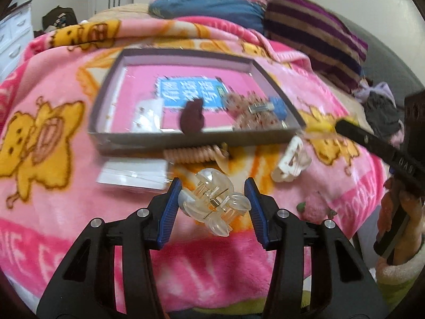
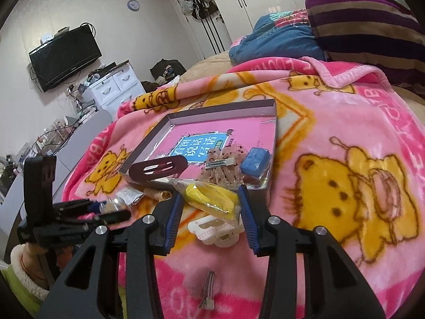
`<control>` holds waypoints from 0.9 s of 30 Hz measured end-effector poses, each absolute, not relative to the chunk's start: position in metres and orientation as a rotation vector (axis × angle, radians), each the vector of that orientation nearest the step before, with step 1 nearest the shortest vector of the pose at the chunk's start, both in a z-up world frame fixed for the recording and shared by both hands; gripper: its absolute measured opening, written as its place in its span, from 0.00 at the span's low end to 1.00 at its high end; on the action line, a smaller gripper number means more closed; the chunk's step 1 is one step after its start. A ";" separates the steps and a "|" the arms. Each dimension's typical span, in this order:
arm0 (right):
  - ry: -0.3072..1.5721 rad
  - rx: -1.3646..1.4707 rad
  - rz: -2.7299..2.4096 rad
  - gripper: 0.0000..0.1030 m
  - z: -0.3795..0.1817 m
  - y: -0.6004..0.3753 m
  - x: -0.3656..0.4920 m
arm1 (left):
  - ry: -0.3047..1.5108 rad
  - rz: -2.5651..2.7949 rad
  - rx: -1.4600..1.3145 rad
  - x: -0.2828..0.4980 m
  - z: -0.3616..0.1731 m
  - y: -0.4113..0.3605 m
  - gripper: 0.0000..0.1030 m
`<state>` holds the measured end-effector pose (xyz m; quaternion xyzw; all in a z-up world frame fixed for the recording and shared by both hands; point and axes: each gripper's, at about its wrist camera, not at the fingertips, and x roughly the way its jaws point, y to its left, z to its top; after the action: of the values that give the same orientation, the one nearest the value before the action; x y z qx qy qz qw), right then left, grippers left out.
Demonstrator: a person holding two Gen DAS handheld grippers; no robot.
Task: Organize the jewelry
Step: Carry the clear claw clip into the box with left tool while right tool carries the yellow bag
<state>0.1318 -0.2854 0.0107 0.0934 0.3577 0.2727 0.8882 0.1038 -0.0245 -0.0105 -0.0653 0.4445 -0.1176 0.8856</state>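
My left gripper (image 1: 212,202) is shut on a clear plastic claw hair clip (image 1: 213,203), held above the pink blanket in front of the grey box tray (image 1: 148,138). My right gripper (image 2: 211,202) is shut on a yellow item in a clear plastic bag (image 2: 209,198), just before the tray's near edge (image 2: 271,167); it shows at the right in the left wrist view (image 1: 322,127). The tray holds a blue box (image 2: 255,160), a silver clip (image 2: 220,163), a beaded piece (image 2: 225,172) and a dark maroon snap clip (image 2: 159,170).
On the blanket lie a white claw clip (image 1: 290,162), a pink coil hair tie (image 1: 191,154), a flat clear packet (image 1: 132,175), a pink plush piece (image 1: 314,204) and a small metal clip (image 2: 208,289). Striped pillow (image 1: 313,34) and bedding at the back.
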 end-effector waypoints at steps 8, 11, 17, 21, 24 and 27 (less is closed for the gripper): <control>0.738 0.179 0.576 0.39 0.019 -0.282 0.126 | 0.848 -0.159 -0.154 0.099 0.014 0.008 0.39; 0.727 0.184 0.580 0.39 0.023 -0.279 0.125 | 0.840 -0.142 -0.173 0.100 0.016 0.019 0.39; 0.706 0.177 0.596 0.39 0.036 -0.269 0.125 | 0.809 -0.112 -0.191 0.102 0.025 0.032 0.39; 0.696 0.174 0.607 0.39 0.043 -0.263 0.127 | 0.785 -0.110 -0.193 0.103 0.034 0.036 0.39; 0.688 0.171 0.616 0.39 0.047 -0.259 0.128 | 0.775 -0.113 -0.199 0.105 0.038 0.038 0.39; 0.679 0.172 0.622 0.39 0.050 -0.255 0.129 | 0.771 -0.118 -0.203 0.109 0.041 0.039 0.39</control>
<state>0.1290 -0.2547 0.0505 0.0828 0.3274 0.2997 0.8922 0.1090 0.0388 0.0415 -0.0987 0.3750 -0.0573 0.9200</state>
